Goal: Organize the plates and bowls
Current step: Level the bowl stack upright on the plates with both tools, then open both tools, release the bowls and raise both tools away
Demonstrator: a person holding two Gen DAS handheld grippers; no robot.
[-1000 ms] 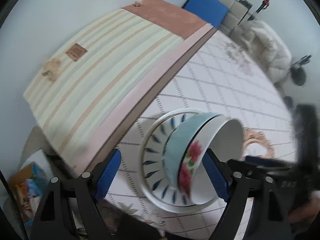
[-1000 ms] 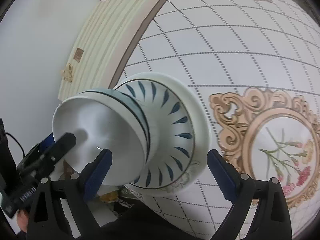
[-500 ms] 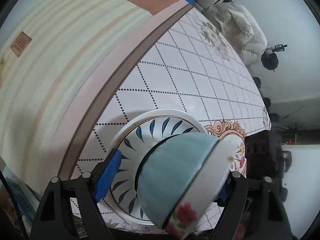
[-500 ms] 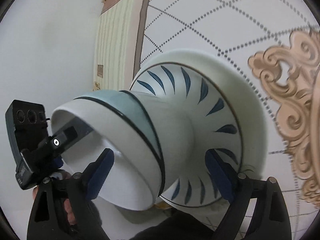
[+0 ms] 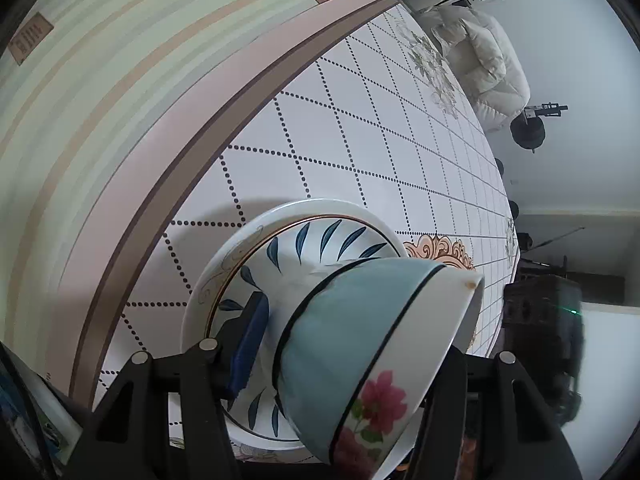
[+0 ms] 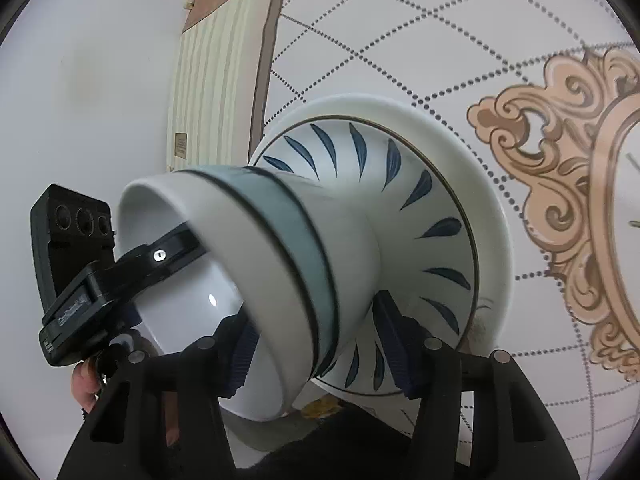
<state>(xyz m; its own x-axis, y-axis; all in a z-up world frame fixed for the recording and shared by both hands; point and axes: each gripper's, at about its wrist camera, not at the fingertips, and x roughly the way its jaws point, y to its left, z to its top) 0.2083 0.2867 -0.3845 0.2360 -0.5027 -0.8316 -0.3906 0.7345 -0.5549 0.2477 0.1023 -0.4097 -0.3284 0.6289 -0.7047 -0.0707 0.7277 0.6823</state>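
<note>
While your left gripper (image 5: 348, 364) has its fingers clamped on the bowl (image 5: 360, 344) over the plate (image 5: 320, 236), your right fingers (image 6: 394, 340) stand apart; setting down remains.

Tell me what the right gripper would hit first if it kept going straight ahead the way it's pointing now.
Most likely the teal-banded bowl: its body fills the space between the right gripper pads. Just behind it lies the blue-leaf plate, flat on the table. Depth is unclear, so the gripper may already be touching the bowl.
</note>
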